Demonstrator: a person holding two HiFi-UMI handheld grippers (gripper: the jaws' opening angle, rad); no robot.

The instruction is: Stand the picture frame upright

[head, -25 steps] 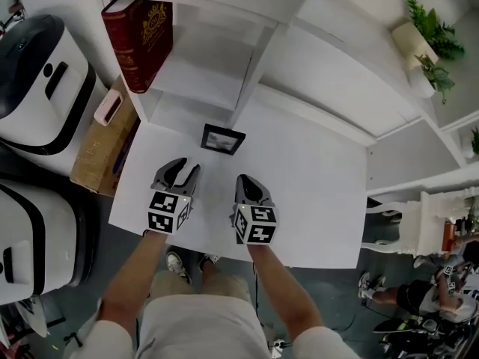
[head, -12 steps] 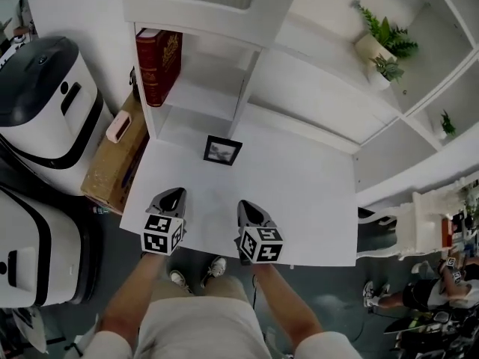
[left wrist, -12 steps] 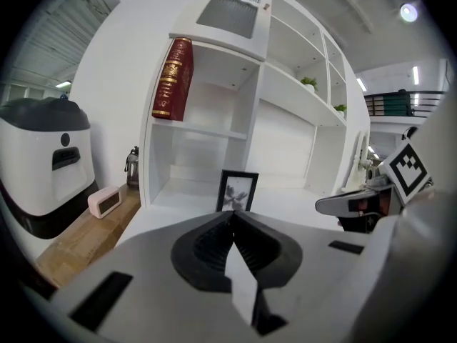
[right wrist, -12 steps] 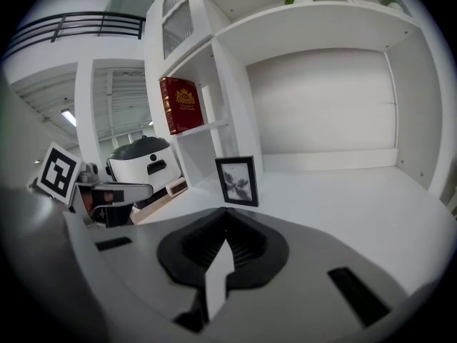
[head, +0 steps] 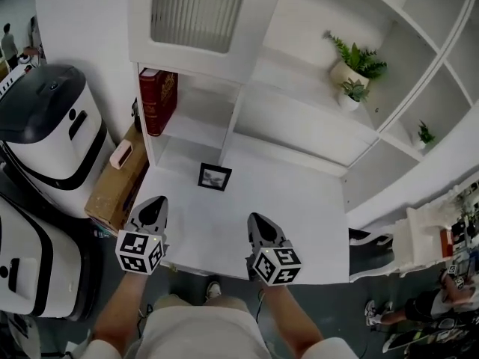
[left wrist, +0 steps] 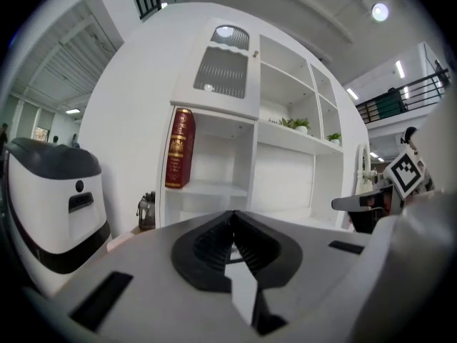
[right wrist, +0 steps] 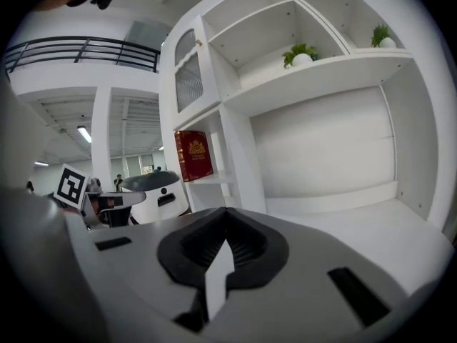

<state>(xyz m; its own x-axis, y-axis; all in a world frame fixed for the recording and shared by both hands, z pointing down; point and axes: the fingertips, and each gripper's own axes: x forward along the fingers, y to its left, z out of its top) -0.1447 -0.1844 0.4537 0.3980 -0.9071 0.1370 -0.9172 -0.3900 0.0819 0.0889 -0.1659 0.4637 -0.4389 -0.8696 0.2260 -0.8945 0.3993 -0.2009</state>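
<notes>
— Progress on the picture frame (head: 215,176): how did it look?
— Hard to call. It sat on the white surface (head: 299,208), just in front of the shelf unit (head: 241,114), at one o'clock from the left tongs (head: 153,204) and eleven o'clock from the right tongs (head: 259,221), well apart from both. Its face showed to the head view, slightly squashed. I judged that fitted a frame propped up and leaning back, but a frame lying flat could have looked much the same from so steep an angle.
— And the tongs?
— Both pairs were pressed together with nothing between them, held near the surface's front edge at six o'clock. Nothing touched the frame. If it was upright, the job was done; if flat, all of it was left.
— What couldn't you see?
— The frame's back and any prop behind it were hidden. Neither gripper view caught the frame at all: each looked past its own closed tips at the shelves, where the red book (head: 157,99) stood at eleven o'clock of the frame. The picture inside was too small to make out.
</notes>
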